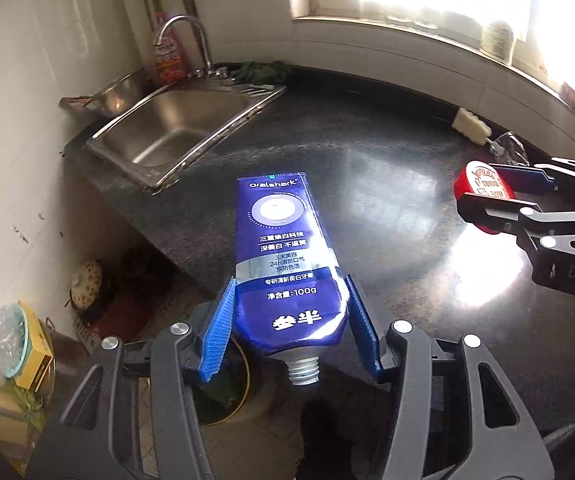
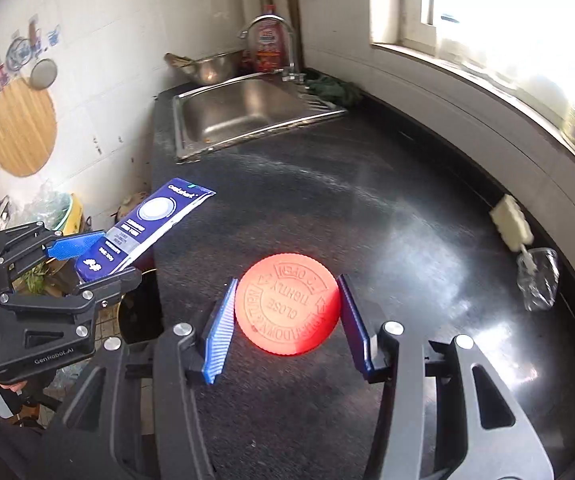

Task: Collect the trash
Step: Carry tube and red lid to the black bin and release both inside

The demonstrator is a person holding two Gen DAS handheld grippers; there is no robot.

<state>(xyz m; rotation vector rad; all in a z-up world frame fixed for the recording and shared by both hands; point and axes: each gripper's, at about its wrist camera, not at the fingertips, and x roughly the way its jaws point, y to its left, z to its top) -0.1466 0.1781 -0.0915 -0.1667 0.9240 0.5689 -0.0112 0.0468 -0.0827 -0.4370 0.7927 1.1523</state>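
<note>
The left claw [image 1: 287, 332] is clenched on a blue toothpaste tube [image 1: 283, 256], its ribbed blue pads pressing the tube's wide shoulder from both sides, just above the bare threaded neck [image 1: 304, 369], which has no cap and points back toward the camera. The tube runs forward from the pads, its flat crimped tail out in the air over the front edge of the counter [image 1: 387, 152]. It looks squeezed flat and nearly spent, so I judge it light and soft; the glossy skin could slip, and the shoulder, the stiffest part, is the sound place to hold it, while a hard squeeze might push leftover paste out of the open neck. The right claw [image 2: 287, 320] is clamped on a red cap [image 2: 287, 305], the pads on opposite points of its ridged rim, embossed top facing the camera. The cap reads as hard, light plastic, and the ridges should give the pads purchase; held across the full width as now, it should not twist free. It hangs above the counter, not touching it. Farther off on the counter lie a crumpled clear wrapper [image 2: 537, 278] with a white brush [image 2: 512, 222] just beside it, and beyond them the sink [image 2: 247, 114].
</note>
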